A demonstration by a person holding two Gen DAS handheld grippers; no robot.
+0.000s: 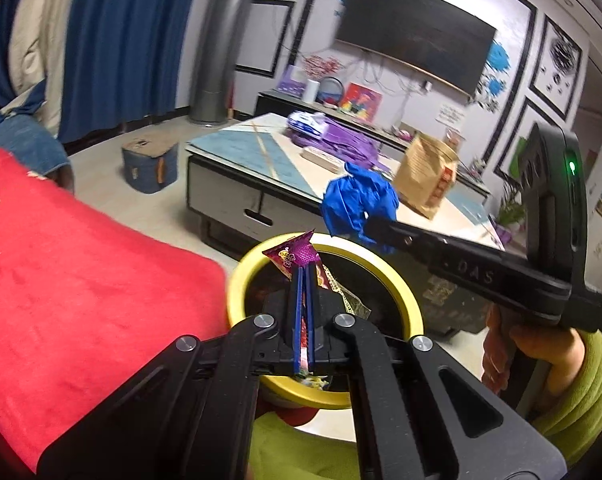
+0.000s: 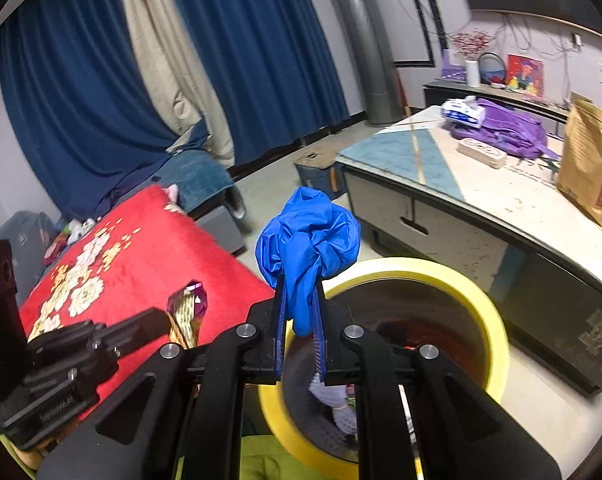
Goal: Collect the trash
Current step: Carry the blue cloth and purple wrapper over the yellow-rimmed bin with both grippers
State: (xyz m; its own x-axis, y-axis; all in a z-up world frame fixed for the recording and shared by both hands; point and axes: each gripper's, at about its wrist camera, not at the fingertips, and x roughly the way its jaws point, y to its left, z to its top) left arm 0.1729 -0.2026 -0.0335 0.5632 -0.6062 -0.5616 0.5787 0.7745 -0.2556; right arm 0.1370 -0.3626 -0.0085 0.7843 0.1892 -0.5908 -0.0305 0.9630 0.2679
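Left gripper [image 1: 304,276] pinches a purple wrapper [image 1: 295,255] over the yellow-rimmed bin [image 1: 237,280]. Right gripper [image 2: 301,300] clamps a crumpled blue glove [image 2: 307,236] above the bin's near-left rim. Only the right view shows a white glove [image 2: 343,412] inside the bin. Bin bottom dark, blurred. Right gripper's finger reads "OAS"; brown bag [image 1: 425,176] print illegible.

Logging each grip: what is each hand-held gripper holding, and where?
Left hand-held gripper: purple snack wrapper, pinched at its lower end. Right hand-held gripper: crumpled blue glove, by its lower bunch.
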